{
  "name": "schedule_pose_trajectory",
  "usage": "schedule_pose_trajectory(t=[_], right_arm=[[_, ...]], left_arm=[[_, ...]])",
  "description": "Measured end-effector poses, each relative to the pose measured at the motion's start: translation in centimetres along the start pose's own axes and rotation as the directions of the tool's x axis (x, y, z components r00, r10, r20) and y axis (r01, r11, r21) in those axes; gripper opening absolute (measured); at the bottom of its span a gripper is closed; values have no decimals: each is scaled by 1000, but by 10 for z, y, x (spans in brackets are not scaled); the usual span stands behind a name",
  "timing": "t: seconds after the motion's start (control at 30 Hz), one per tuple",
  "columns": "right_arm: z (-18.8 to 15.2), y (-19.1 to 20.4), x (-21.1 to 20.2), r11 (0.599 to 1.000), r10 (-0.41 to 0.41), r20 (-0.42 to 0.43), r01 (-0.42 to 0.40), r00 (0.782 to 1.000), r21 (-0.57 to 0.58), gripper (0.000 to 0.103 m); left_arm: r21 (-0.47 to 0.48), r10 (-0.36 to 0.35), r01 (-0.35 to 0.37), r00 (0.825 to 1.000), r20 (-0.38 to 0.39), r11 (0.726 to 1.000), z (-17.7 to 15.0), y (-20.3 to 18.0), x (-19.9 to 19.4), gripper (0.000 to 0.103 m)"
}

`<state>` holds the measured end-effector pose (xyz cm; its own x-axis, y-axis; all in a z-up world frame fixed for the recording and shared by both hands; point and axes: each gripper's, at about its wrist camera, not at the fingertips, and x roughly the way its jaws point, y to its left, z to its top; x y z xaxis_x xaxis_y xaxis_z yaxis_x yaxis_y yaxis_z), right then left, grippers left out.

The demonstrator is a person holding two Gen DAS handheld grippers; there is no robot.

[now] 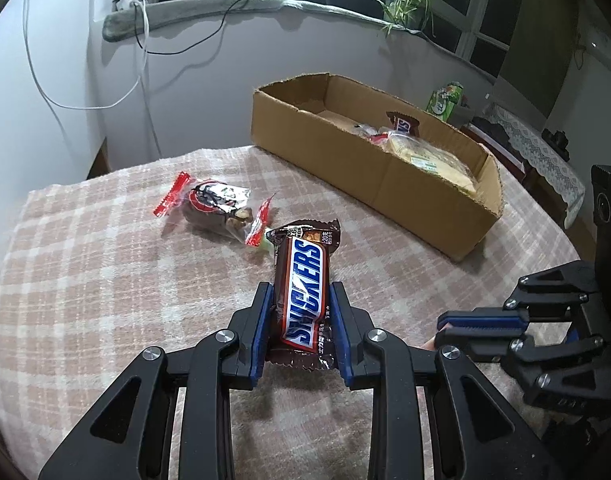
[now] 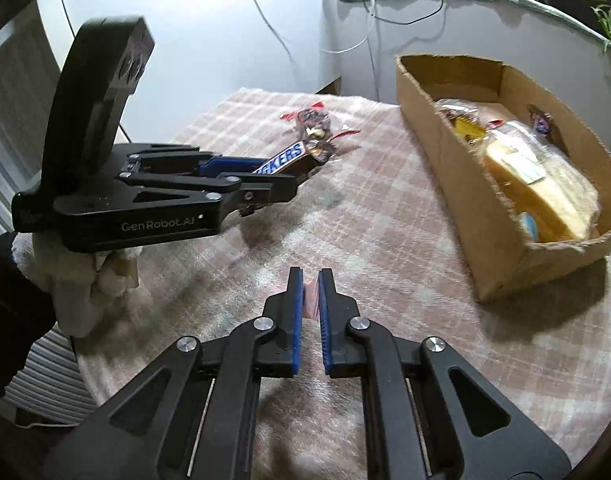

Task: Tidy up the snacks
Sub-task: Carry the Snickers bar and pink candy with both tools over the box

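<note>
Plaid cloth (image 1: 85, 280) covers a table beneath a dark window, where a snack sort is under way. The left gripper (image 1: 299, 292) has its jaws closed on the lower half of a Snickers bar (image 1: 303, 284), lifted just clear of the cloth as the right view shows, its label up. The right gripper (image 2: 311, 280) hovers low nearby, jaws nearly together with only a thin gap, holding nothing. A red-ended candy (image 1: 209, 204) lies on the cloth just beyond the bar, and a cardboard box (image 1: 385, 184) further back already holds bread and another bar. The bar looks light and fairly firm, its wrapper slick and crinkly; a grip across the middle should hold.
</note>
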<state>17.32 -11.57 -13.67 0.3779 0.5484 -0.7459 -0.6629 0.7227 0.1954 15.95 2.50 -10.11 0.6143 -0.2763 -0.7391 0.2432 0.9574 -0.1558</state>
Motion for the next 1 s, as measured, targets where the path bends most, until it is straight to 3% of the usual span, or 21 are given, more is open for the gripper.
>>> schedule_pose_trajectory(t=[1.0], right_arm=[[35,-39,-82,997,-76,173,69,982,43,6]], left_arm=[[17,-32,30,994,106,999,36,-30,-21,27]])
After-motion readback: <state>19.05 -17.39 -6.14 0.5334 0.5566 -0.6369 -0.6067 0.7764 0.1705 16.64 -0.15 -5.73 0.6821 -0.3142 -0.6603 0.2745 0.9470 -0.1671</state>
